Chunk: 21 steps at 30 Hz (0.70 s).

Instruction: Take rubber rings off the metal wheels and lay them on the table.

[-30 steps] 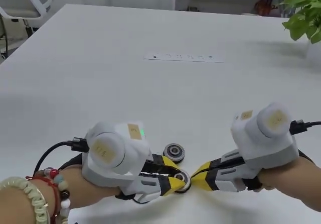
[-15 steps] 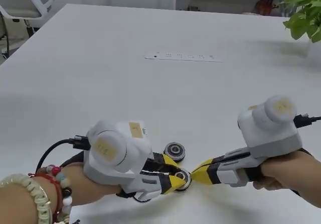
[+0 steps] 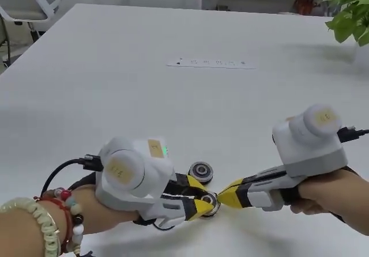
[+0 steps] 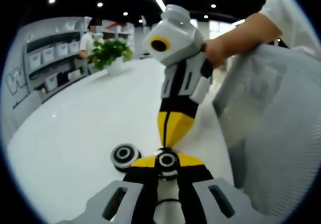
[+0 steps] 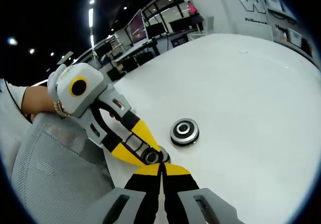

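My left gripper pinches a metal wheel; my right gripper, pressed together, touches it. Its rubber ring should be stretchy: catch the outer edge.

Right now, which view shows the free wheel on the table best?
The right gripper view: the free wheel lies whole and unblocked, ring and hub clear. The left gripper view shows it flatter and blurrier; the head view shows it small.

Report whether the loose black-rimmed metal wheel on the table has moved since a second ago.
No. The black-rimmed metal wheel keeps its place against the flat white strip beyond it.
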Motion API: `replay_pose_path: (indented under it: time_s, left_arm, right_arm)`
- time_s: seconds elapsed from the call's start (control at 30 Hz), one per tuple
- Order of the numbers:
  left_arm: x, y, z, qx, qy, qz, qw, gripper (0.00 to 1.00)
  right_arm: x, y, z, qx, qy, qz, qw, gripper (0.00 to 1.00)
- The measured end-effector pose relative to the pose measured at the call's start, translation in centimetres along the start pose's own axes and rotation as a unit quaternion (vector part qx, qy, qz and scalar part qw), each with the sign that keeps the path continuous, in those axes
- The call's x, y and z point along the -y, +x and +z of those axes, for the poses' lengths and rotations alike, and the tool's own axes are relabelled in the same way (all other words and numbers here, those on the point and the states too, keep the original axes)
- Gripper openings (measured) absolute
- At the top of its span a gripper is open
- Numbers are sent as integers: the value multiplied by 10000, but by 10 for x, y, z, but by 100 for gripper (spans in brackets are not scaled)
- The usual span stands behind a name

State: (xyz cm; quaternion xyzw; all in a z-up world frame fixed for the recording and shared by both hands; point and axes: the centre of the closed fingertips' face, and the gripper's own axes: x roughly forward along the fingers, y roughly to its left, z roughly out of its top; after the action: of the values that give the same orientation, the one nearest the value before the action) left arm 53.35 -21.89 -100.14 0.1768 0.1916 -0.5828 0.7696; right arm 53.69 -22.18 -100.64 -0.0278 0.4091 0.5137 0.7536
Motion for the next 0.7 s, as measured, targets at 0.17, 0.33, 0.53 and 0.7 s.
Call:
replay_pose_path:
  time_s: [0.17, 0.33, 0.53, 0.7]
  left_arm:
    - [0, 0, 0, -4, 4, 9, 10000, 14]
    - [0, 0, 0, 0, -2, 11, 10000, 14]
    - [0, -1, -1, 3, 0, 2, 10000, 14]
    - [0, -1, -1, 9, -7, 3, 10000, 14]
  right_arm:
    - [-2, 1, 1, 9, -30, -3, 10000, 0]
    - [-3, 1, 2, 19, -33, 20, 10000, 0]
    - [-5, 1, 3, 32, -17, 46, 10000, 0]
    - [-6, 1, 4, 31, -64, 47, 10000, 0]
